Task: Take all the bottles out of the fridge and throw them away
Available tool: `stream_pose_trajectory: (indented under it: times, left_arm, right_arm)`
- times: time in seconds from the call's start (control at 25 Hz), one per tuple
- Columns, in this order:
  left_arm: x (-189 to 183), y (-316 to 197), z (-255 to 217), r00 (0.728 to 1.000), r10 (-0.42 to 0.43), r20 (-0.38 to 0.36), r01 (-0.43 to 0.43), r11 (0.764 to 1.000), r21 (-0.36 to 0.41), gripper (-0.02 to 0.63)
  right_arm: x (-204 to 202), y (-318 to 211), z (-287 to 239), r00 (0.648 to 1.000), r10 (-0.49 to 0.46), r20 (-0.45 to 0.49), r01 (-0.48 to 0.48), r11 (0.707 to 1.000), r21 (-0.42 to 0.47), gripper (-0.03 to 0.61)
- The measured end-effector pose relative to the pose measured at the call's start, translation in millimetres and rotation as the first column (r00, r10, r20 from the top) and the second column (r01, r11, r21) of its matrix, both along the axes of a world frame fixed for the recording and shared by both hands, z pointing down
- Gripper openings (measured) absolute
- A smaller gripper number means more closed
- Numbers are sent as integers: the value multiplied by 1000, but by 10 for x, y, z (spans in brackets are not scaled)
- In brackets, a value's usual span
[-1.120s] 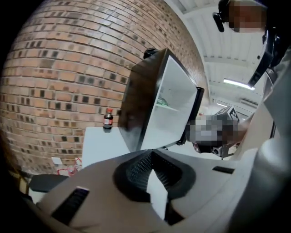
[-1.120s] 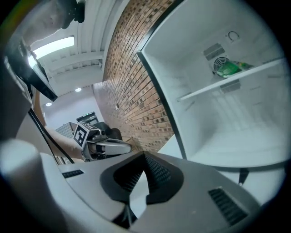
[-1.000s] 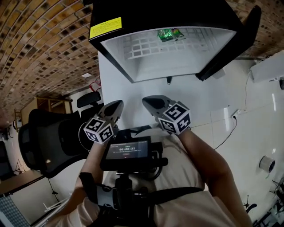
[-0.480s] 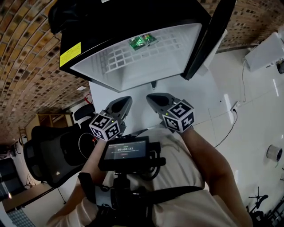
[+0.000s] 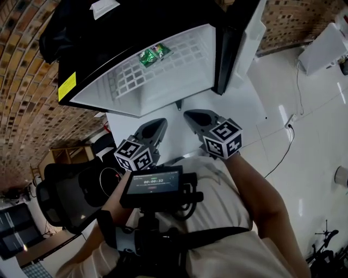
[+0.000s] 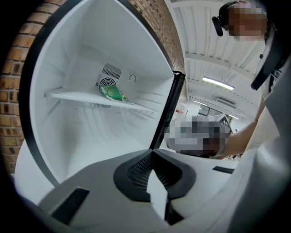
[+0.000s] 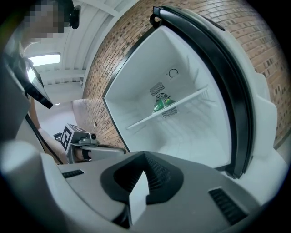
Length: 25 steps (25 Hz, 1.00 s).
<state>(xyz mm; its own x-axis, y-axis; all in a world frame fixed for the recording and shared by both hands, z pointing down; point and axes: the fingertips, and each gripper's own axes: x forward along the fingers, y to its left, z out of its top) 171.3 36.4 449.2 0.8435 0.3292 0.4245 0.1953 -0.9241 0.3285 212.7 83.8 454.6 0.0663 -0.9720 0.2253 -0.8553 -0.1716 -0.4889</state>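
The black fridge [image 5: 81, 43] stands open, its door [image 5: 239, 49] swung to the right. Green bottles [image 5: 154, 54] lie on its white wire shelf [image 5: 179, 59]; no other bottle shows inside. Through the left gripper view the green bottles [image 6: 112, 93] rest on the shelf [image 6: 72, 96] by the rear fan grille. The right gripper view finds them [image 7: 162, 104] at the same spot. My left gripper [image 5: 160, 124] and right gripper [image 5: 190, 115] hang side by side in front of the fridge, outside it. Both are shut and hold nothing, left [image 6: 152, 157] and right [image 7: 144, 159].
A black office chair [image 5: 70, 195] stands at the lower left. A cable [image 5: 283, 146] runs over the white floor at the right, near a white unit [image 5: 326, 49]. A white box [image 5: 106, 6] lies on the fridge top. Brick wall stands behind.
The fridge opening has slid leftward in the head view and the door's inside now faces me more. Both grippers travelled sideways with the person and stay shut, side by side.
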Motion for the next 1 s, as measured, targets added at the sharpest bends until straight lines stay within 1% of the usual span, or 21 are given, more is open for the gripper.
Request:
stream_pose_trajectory:
  times: [0.12, 0.24, 0.32, 0.36, 0.52, 0.72, 0.84, 0.96, 1.0]
  left_arm:
    - [125, 77, 49, 1000, 9, -7, -9, 1000, -1, 9]
    - [229, 120, 121, 1000, 15, -19, -15, 1000, 20, 9]
    - [308, 180, 85, 1000, 20, -24, -19, 999, 34, 9]
    - [341, 201, 52, 1000, 9, -26, -8, 999, 37, 9]
    - [431, 133, -10, 996, -77, -50, 78, 997, 27, 9]
    - [490, 63, -80, 991, -121, -61, 123, 992, 33, 10]
    - [551, -29, -223, 984, -150, -93, 159, 982, 100, 11]
    - [663, -218, -403, 972, -178, -153, 208, 956, 206, 16]
    - [707, -270, -475, 968, -183, -173, 222, 945, 241, 52]
  right_arm:
    - [90, 112, 3, 1000, 13, 4, -13, 1000, 7, 3]
    - [150, 200, -4, 1000, 16, 3, -17, 1000, 15, 3]
    - [198, 233, -1, 1000, 16, 0, -16, 1000, 16, 3]
    - [217, 248, 3, 1000, 16, 0, -16, 1000, 17, 3]
    - [263, 291, -1, 1000, 0, -9, 1, 1000, 17, 3]
    - [312, 271, -6, 1000, -28, -14, 28, 999, 20, 3]
    - [322, 253, 17, 999, -44, -10, 44, 999, 21, 3]
    - [341, 239, 31, 999, -52, -3, 52, 998, 26, 3]
    - [341, 238, 34, 999, -55, -1, 55, 998, 28, 3]
